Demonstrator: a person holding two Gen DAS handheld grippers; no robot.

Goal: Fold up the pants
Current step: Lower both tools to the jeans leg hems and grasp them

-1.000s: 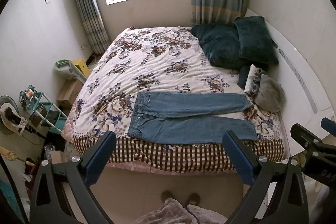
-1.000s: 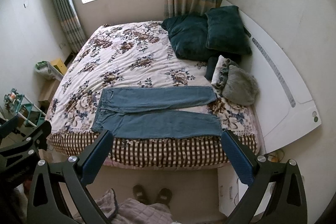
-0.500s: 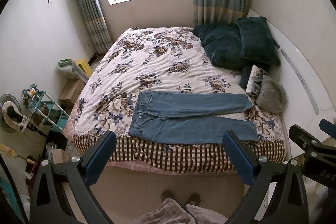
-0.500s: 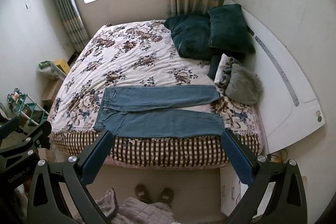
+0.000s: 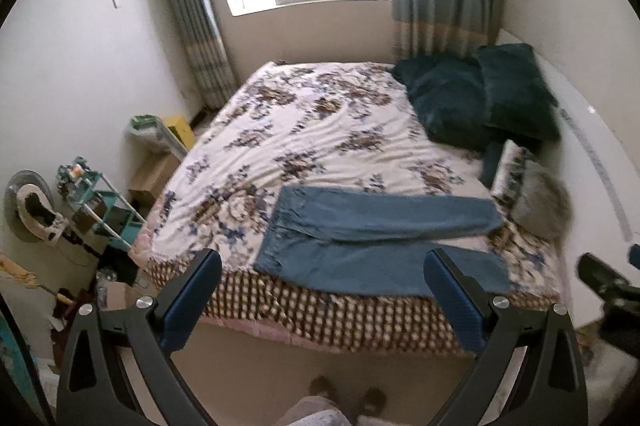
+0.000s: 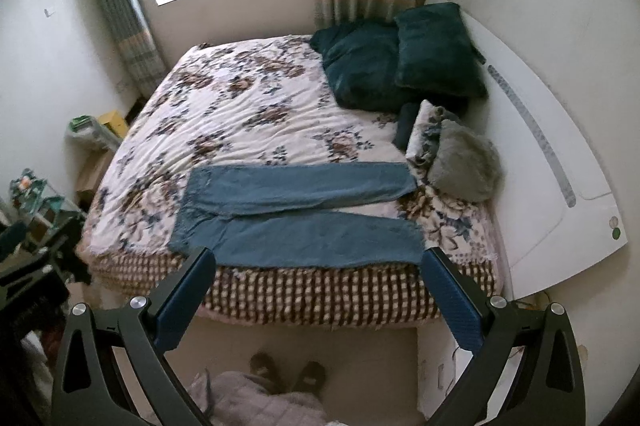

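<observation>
Blue denim pants lie flat on the floral bedspread near the bed's front edge, waistband to the left, both legs stretched to the right. They also show in the right wrist view. My left gripper is open and empty, held above the floor in front of the bed. My right gripper is open and empty too, at a similar distance. The right gripper shows at the right edge of the left wrist view.
Dark green pillows and a grey furry cushion lie at the bed's right end by the white headboard. A teal rack, boxes and clutter stand on the floor at left. Feet in slippers stand below.
Both grippers have moved closer to the bed and tilted a little; the pants appear larger. The pants have not moved.
</observation>
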